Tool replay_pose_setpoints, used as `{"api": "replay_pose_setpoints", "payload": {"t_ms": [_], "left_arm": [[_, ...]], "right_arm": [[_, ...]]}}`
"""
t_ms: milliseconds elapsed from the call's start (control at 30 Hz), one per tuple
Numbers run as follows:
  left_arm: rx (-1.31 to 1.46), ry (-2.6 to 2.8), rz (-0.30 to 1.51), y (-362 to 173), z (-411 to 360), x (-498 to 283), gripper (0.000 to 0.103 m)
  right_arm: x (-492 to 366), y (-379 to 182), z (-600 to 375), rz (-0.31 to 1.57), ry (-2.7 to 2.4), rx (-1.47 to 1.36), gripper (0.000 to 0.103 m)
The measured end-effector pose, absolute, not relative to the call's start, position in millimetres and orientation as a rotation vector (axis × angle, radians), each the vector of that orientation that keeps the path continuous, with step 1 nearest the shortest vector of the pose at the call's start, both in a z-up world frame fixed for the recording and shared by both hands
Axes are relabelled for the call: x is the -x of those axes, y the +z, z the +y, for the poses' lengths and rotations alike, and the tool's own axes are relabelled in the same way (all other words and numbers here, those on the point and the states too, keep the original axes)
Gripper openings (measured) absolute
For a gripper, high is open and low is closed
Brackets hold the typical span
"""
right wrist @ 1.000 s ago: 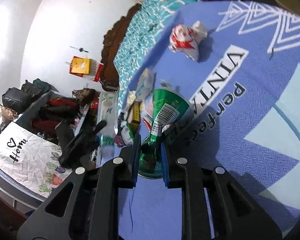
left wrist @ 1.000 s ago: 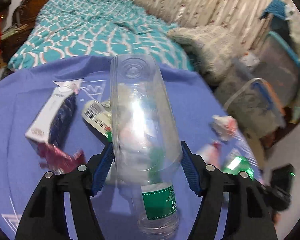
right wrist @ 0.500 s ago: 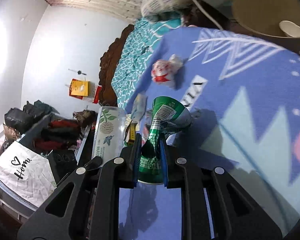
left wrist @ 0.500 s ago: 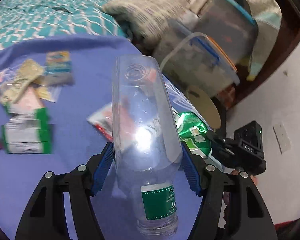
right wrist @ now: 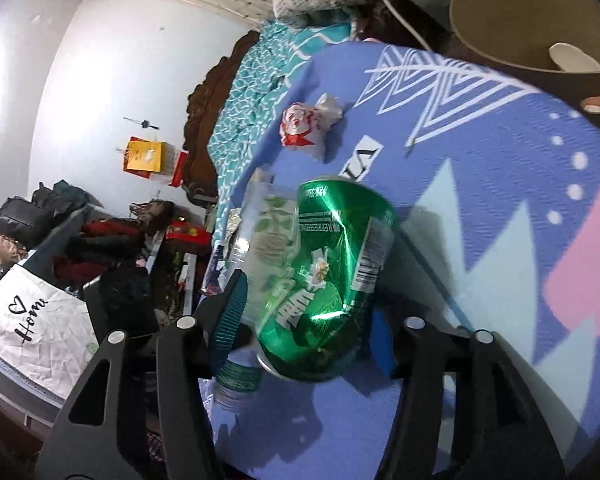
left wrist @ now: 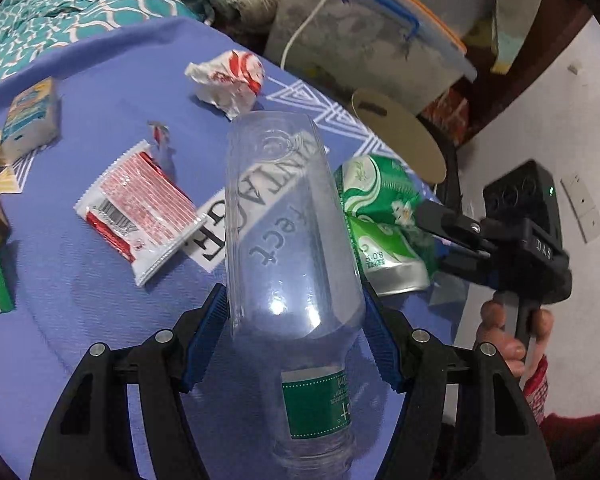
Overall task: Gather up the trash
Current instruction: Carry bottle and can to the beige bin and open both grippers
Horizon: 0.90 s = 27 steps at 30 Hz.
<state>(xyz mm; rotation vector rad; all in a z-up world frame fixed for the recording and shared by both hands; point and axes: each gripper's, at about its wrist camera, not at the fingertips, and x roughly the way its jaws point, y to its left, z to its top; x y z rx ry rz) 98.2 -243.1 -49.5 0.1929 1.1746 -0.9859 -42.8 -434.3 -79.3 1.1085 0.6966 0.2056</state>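
The left gripper (left wrist: 296, 340) has its jaws clamped on a clear plastic bottle (left wrist: 288, 236), blue pads pressed to both sides of the body; the bottle's base points away from the camera toward 12 o'clock and its green-labelled neck points back toward 6 o'clock. At 3 o'clock of the bottle, just beside it, is a crushed green can (left wrist: 384, 220), with the right gripper (left wrist: 444, 232) at the can's far side.

In the right wrist view the right gripper (right wrist: 304, 320) has its jaws wide apart around the can (right wrist: 328, 272); the left pad stands clear of it, and whether the right pad touches cannot be told. The can hangs over the purple counter (right wrist: 500, 184).

On the counter, a crumpled red-and-white wrapper (left wrist: 228, 80) lies at 11 o'clock of the bottle, a flat red-and-white packet (left wrist: 136, 212) at 9 o'clock, and a small carton (left wrist: 30, 118) further toward 10 o'clock. A tan bin (right wrist: 532, 20) stands past the counter's edge.
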Motion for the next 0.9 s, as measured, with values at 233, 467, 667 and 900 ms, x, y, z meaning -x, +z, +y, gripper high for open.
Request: {"api": "replay_pose_setpoints", "payload": {"t_ms": [233, 467, 667, 900], "left_arm": [[-0.156, -1.041, 1.186, -37.1, -264.2, -109.5, 0.062], [-0.217, -1.171, 1.175, -19.8, -364.8, -118.7, 0.062], [-0.319, -1.238, 1.15, -16.7, -466.6, -119.3, 0.062], [-0.38, -1.154, 1.158, -25.5, -538.6, -120.9, 0.079]], "right_arm": [[62.8, -78.7, -469.2, 0.544, 0.175, -1.188, 0.018], [97.7, -53.4, -551.9, 0.35, -0.067, -1.171, 0.018], [97.4, -40.0, -612.6, 0.351, -0.322, -1.022, 0.018], [69.9, -71.6, -638.4, 0.501, -0.439, -0.981, 0.075]]}}
